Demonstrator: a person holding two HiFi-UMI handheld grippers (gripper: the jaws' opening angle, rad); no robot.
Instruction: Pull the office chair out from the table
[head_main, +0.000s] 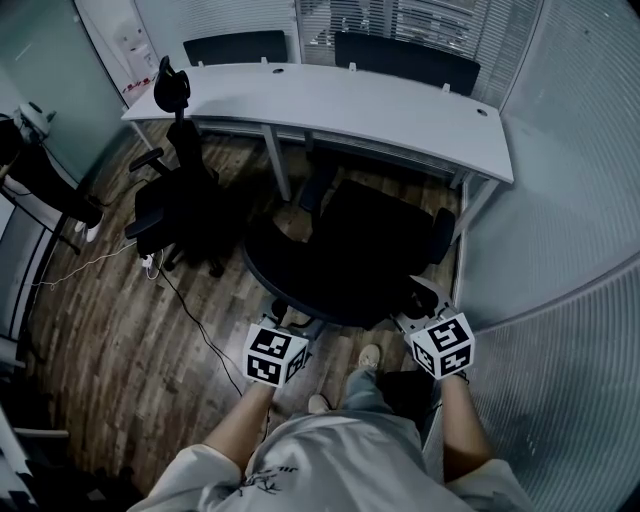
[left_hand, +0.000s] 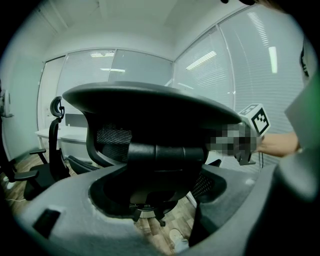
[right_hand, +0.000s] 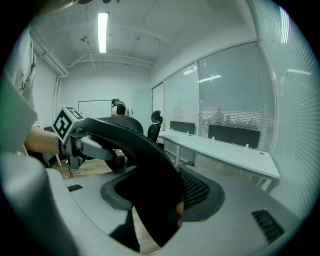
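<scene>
- Black mesh and a black frame make the office chair. It stands in front of the white table, with its seat near the table's edge and its backrest turned to the person.
- The left gripper is at the left part of the backrest's top rim, and its jaws are clamped on that rim.
- The right gripper is at the right part of the same rim. In the right gripper view the rim passes down between its jaws, and they are pressed onto it.
- Probably both ends are held so that the chair rolls straight back and does not turn.
- The person stands just behind the chair on the wooden floor, so a pull would bring it toward the body.
- A second chair with a headrest stands to the left, apart from this one, and seems out of the way.
</scene>
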